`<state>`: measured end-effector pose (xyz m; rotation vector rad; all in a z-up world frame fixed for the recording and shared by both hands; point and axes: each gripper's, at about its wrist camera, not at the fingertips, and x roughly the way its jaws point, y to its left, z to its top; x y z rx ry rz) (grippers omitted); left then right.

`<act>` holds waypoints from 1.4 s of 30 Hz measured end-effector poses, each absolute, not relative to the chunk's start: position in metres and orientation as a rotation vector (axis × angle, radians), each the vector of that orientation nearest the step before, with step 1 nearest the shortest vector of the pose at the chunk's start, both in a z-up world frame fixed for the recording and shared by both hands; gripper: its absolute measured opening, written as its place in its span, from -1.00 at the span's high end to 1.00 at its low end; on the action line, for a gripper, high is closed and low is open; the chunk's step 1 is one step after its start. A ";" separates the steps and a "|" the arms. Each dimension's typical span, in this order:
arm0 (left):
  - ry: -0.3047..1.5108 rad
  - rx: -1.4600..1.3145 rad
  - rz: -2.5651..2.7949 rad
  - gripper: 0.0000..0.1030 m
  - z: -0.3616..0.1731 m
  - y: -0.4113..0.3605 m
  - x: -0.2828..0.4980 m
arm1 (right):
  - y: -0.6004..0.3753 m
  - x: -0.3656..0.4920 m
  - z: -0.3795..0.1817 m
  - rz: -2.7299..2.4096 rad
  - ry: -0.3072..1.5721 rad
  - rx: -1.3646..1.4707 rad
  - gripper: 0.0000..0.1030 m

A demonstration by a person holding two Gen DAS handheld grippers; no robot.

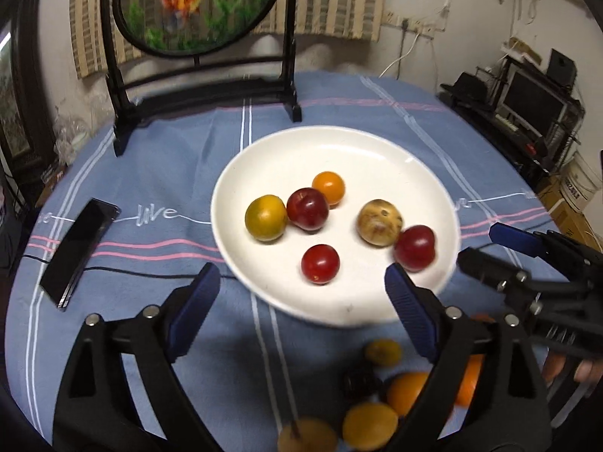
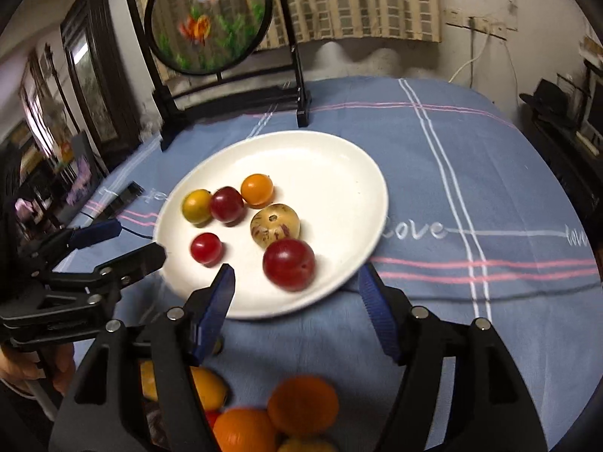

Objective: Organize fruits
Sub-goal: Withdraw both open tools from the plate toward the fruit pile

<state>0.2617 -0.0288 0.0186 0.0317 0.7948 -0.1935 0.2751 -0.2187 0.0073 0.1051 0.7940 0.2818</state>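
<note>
Blue striped tablecloth (image 1: 181, 173); round goldfish screen (image 1: 196, 7) at back; dark phone (image 1: 81, 243), probably, lying left

1. Plate (image 1: 377, 143): on the tablecloth (image 1: 169, 158), mid-table.
2. Six fruits in the plate: three touching in a row toward its left, a cherry tomato (image 1: 320, 263) alone before them, a passion fruit (image 1: 378, 222) to the right touching a plum (image 1: 414, 248) near the front rim.
3. Loose fruit pile (image 1: 380, 395): on the cloth, before the plate.
4. Phone (image 1: 79, 246): on the cloth, left of the plate.
5. Framed round screen (image 1: 196, 7): upright behind the plate, at the table's far edge.
</note>
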 end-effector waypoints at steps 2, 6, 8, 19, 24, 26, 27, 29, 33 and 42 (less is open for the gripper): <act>0.768 0.044 -0.194 -0.82 0.026 -0.025 0.243 | -0.227 0.260 0.012 0.281 0.782 0.126 -0.33; 0.729 0.016 -0.184 -0.92 0.037 -0.010 0.206 | -0.239 0.218 0.018 0.281 0.751 0.134 -0.34; 0.729 -0.025 -0.189 -0.92 0.037 0.000 0.185 | -0.242 0.196 0.017 0.283 0.741 0.132 -0.35; 0.839 -0.077 -0.198 -0.93 -0.005 0.015 0.110 | -0.249 0.114 -0.027 0.290 0.818 0.247 -0.38; 0.868 -0.048 -0.205 -0.93 -0.017 0.014 0.089 | -0.241 0.094 -0.033 0.290 0.816 0.217 -0.42; 0.879 -0.037 -0.208 -0.93 -0.022 0.012 0.083 | -0.237 0.087 -0.034 0.300 0.808 0.201 -0.54; 0.886 -0.031 -0.212 -0.93 -0.025 0.011 0.080 | -0.236 0.085 -0.033 0.303 0.801 0.194 -0.70; 0.902 -0.015 -0.218 -0.93 -0.031 0.008 0.078 | -0.234 0.080 -0.033 0.302 0.781 0.174 -0.85; 0.917 0.016 -0.222 -0.93 -0.038 0.001 0.080 | -0.230 0.077 -0.034 0.328 0.776 0.152 -0.85; 0.967 0.037 -0.227 -0.93 -0.055 -0.010 0.096 | -0.240 0.078 -0.032 0.309 0.753 0.224 -0.85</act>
